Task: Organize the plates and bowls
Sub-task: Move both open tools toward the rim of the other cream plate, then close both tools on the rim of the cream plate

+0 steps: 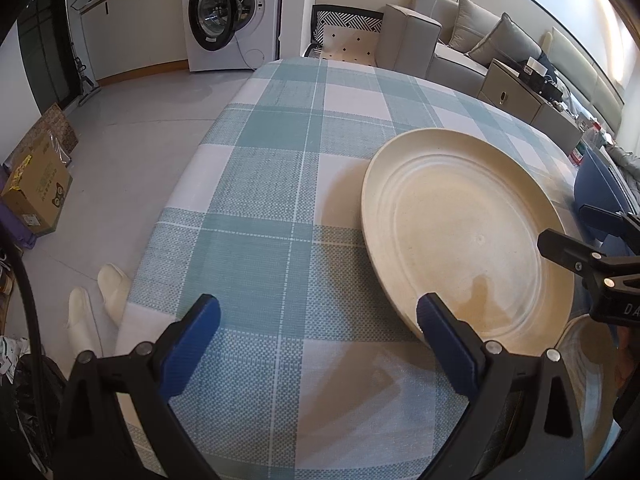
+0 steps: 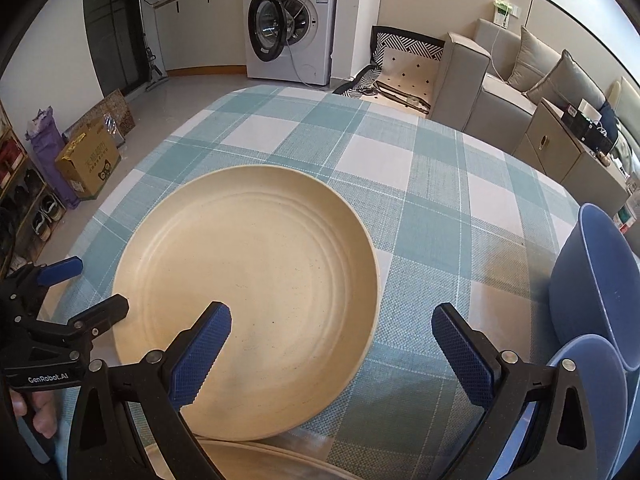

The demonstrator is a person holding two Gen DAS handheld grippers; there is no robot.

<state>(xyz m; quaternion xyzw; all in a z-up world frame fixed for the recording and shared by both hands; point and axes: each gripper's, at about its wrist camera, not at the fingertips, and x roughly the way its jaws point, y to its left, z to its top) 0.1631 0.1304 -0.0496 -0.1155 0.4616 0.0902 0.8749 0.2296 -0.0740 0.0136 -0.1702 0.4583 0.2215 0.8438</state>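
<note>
A large cream plate [image 1: 464, 248] [image 2: 248, 300] lies flat on the checked tablecloth [image 1: 280, 208] [image 2: 420, 200]. My left gripper [image 1: 320, 320] is open at the plate's left side, its right finger over the near rim. It shows in the right wrist view as the left gripper [image 2: 88, 288], open beside the plate. My right gripper [image 2: 332, 328] is open, its left finger above the plate and its right finger above the cloth. Nothing is held. Two blue bowls [image 2: 600, 272] [image 2: 592, 380] stand to the right. A second cream plate [image 2: 248, 460] [image 1: 588, 360] peeks in at the near edge.
The table's left edge drops to a tiled floor, where the person's white slippers [image 1: 100, 304] show. A cardboard box [image 2: 88, 164] and a shoe rack stand at the left, a washing machine [image 2: 292, 28] at the back, and a grey sofa [image 2: 500, 92] beyond the table's far right.
</note>
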